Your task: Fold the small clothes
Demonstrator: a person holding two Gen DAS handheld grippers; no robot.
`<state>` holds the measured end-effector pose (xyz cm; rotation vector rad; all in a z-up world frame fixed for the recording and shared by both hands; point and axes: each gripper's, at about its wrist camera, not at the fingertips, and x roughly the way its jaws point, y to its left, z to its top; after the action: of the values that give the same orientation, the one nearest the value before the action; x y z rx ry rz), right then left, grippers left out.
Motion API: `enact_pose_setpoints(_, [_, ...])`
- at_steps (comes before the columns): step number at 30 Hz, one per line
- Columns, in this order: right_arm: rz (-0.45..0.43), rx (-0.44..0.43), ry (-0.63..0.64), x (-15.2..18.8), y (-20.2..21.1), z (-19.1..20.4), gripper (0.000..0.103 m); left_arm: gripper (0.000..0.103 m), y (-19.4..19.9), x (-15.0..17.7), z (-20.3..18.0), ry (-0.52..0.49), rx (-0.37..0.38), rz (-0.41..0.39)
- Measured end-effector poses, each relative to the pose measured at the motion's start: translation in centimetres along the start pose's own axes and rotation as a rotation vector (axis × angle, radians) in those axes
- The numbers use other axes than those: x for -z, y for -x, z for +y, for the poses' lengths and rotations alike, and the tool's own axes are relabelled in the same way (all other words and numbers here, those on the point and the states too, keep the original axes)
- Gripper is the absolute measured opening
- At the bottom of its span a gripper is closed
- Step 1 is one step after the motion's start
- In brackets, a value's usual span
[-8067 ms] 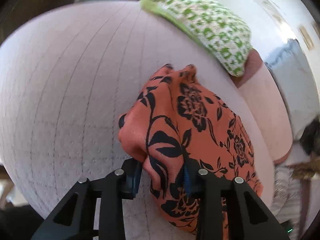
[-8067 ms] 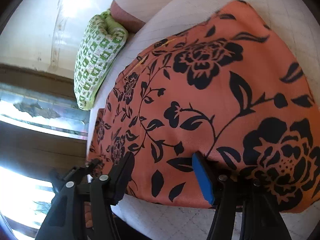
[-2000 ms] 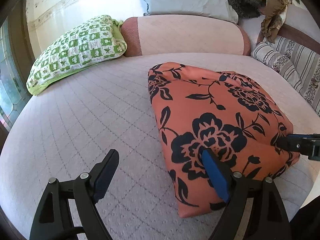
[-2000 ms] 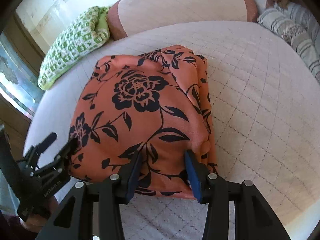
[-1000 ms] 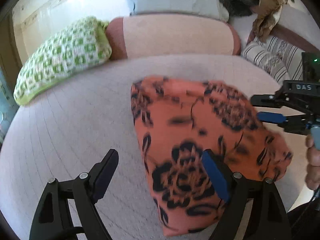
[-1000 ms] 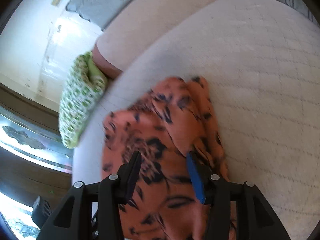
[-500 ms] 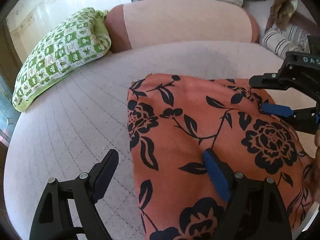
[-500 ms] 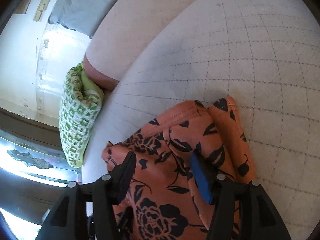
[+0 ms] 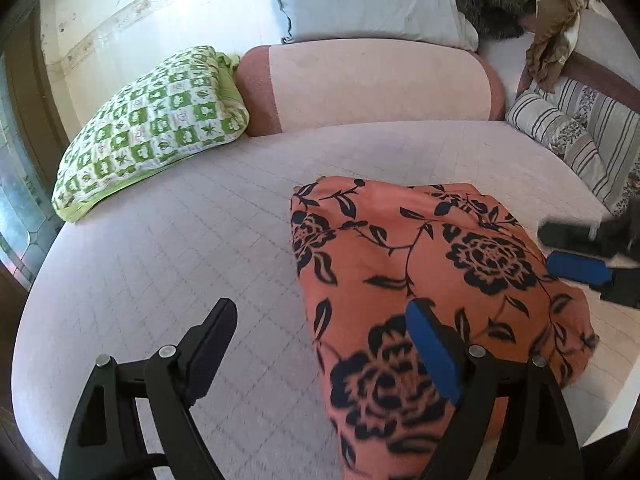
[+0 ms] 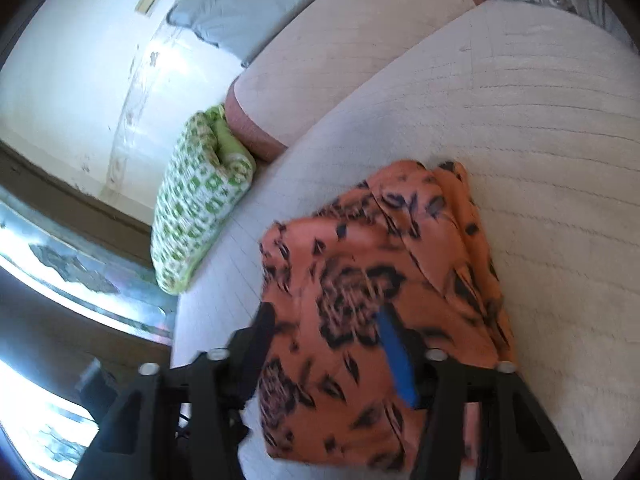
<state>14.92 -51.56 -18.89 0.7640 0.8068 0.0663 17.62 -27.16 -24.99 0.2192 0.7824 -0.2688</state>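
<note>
Your orange floral garment (image 9: 420, 264) lies folded into a thick bundle on the quilted bed (image 9: 168, 240), toward its near right edge. Your left gripper (image 9: 320, 344) hovers with jaws wide apart, one finger over bare quilt and the other over the cloth's near corner, gripping nothing. Your right gripper (image 10: 324, 340) stands over the bundle with a moderate gap; its jaws have just been closing, cloth shows between the fingers, but the blur leaves it unclear whether the pads bite.

The risks, as judged: the bundle sits close to the mattress edge, so a push from either side could slide it off; a pinch that catches only the top layer could drag the fold open; and the slippery-looking fabric may spring loose wherever the layers sit puffed.

The count: one garment, two grippers, one green-checked pillow (image 9: 152, 124), one pink bolster (image 9: 376, 84), one grey pillow (image 9: 368, 0) behind it, striped cushions (image 9: 576, 136) at right.
</note>
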Motion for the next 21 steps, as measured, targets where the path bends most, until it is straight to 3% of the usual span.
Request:
enact_pose_setpoints(4, [0.108, 0.105, -0.011, 1.7, -1.4, -1.3, 0.038, 0.087, -0.2, 0.7, 0.1, -0.001, 0.006, 0.018])
enact_pose_setpoints(6, [0.139, 0.150, -0.008, 1.7, -2.6, -2.1, 0.027, 0.087, -1.3, 1.2, -0.1, -0.012, -0.006, 0.054])
enact_pose_setpoints(8, [0.143, 0.140, -0.013, 1.4, -2.4, -2.1, 0.027, 0.087, -2.5, 1.6, -0.2, -0.015, -0.009, 0.093])
enact_pose_setpoints(12, [0.146, 0.099, -0.052, 1.1, -2.3, -2.8, 0.027, 0.087, -2.7, 1.5, -0.2, -0.006, -0.003, 0.083])
enact_pose_setpoints(15, [0.130, 0.083, -0.027, 0.9, -2.0, -2.5, 0.029, 0.087, -2.6, 1.5, -0.2, -0.007, -0.009, 0.076])
enact_pose_setpoints(18, [0.096, 0.005, 0.014, 0.8, -0.9, -1.1, 0.031, 0.087, -2.2, 1.4, -0.2, -0.005, -0.007, 0.063])
enact_pose_setpoints(21, [0.053, 0.010, 0.065, 0.7, -0.4, -0.1, 0.031, 0.087, -2.1, 1.2, 0.0, 0.007, -0.003, 0.059])
